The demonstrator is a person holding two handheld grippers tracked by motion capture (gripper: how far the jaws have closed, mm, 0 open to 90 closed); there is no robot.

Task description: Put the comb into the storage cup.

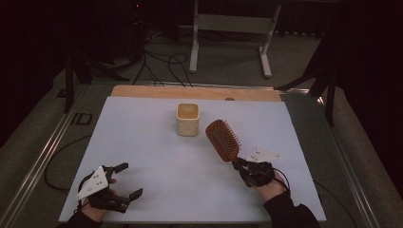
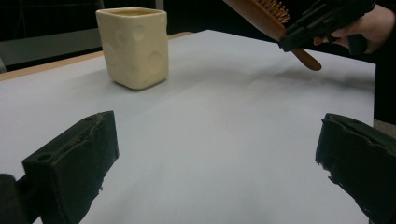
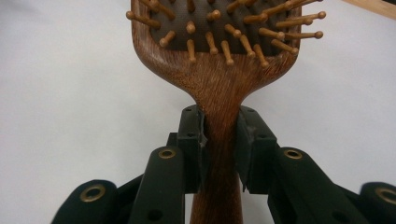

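Right now I am holding the wooden hairbrush (image 1: 222, 139) in my right gripper (image 1: 241, 165), whose jaws are clamping both sides of the brush's neck, just below the head; in the right gripper view the handle is running down between the two black jaw pads, and the bristles (image 3: 224, 23) with their rounded tips are facing the camera. From the high view the brush is slanting up and away from my right hand (image 1: 271, 183), its head pointing toward the far left and sitting near the cream cup (image 1: 187, 118), though apart from it. In the left gripper view the brush is clearly lifted off the white sheet (image 1: 180, 166), with the end of its handle (image 2: 306, 59) sticking out below the right gripper. The cup is standing upright toward the far middle of the sheet, squarish with round dimples on its sides, and its mouth is open to the top. My left gripper (image 1: 128, 180) is resting at the near left corner of the sheet with its jaws spread wide and nothing between them, and they are pointing roughly across toward the cup. The grey three-cornered plate (image 1: 94, 182) is riding on top of it, and a dark cable (image 1: 57, 156) is trailing off the left edge of the table (image 1: 190, 91).
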